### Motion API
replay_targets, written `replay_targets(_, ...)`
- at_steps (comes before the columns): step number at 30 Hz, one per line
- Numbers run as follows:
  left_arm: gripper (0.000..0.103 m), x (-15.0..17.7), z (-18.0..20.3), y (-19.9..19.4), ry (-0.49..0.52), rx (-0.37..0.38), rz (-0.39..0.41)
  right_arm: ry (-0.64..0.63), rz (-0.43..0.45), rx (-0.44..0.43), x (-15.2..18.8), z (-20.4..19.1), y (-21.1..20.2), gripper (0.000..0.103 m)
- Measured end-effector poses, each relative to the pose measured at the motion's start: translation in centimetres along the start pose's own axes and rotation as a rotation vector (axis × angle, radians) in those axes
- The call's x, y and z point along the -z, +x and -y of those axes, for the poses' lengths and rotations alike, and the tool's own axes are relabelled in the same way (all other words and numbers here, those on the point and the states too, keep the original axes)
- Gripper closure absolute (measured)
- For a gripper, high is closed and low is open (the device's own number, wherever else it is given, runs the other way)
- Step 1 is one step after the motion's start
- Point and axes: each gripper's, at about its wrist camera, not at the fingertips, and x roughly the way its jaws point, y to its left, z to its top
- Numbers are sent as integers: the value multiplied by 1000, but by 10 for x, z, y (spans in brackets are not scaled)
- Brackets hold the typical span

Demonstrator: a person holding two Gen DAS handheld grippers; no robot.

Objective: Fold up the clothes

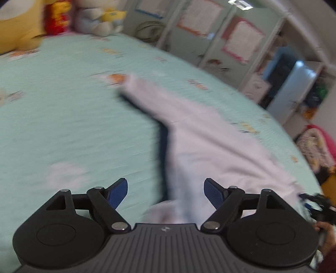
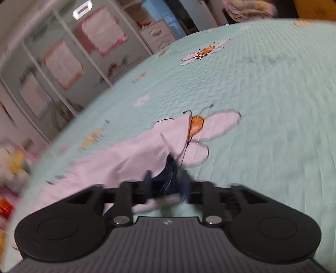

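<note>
A mint quilt (image 1: 63,109) printed with bees and flowers is covering the bed and filling most of both views. Beyond it a wardrobe (image 1: 210,35) with pink-framed panels is standing along the wall, and plush toys (image 1: 98,19) are sitting at the head of the bed.

A pale lilac garment (image 1: 210,147) with a dark navy inner layer is lying on the quilt, one long narrow part stretching away toward the toys. In the right wrist view its corner (image 2: 174,134) is lying over a printed bee.

The left gripper (image 1: 166,190) is hanging above the garment with its blue pads (image 1: 119,192) standing wide apart and pressing on nothing.

The right gripper (image 2: 168,187) is sitting at the garment's dark edge. Its fingers are blurred; cloth is showing between them, but whether they are pinching it I cannot tell.
</note>
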Motion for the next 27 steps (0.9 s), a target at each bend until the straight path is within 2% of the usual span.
replay_targets(3,20,-5,-29,-1,-126,1,30,26,21,-10,22,5,-34,55)
replay_targets(7,20,-32,-33,36,-228,75,29,29,90,-61,60,15,-65,55)
replay_targets(12,20,-75,-41,112,-361,91,42,-8,107,-22,59,10,-57,55)
replay_targets(14,20,-88,-46,132,-402,92,81,-33,106,-8,60,6,-56,55)
replay_targets(21,19,-124,-45,178,-388,81,150,25,119,-57,62,18,-58,55)
replay_targets(23,34,-131,-39,182,-331,32,142,32,121,-62,62,19,-58,55)
replay_targets(24,74,-134,-35,184,-299,6,135,35,122,-65,62,20,-58,55)
replay_targets(25,96,-134,-38,182,-283,-11,132,37,122,-66,62,20,-58,55)
replay_targets(27,97,-131,-47,176,-261,-39,129,39,122,-68,62,21,-58,56)
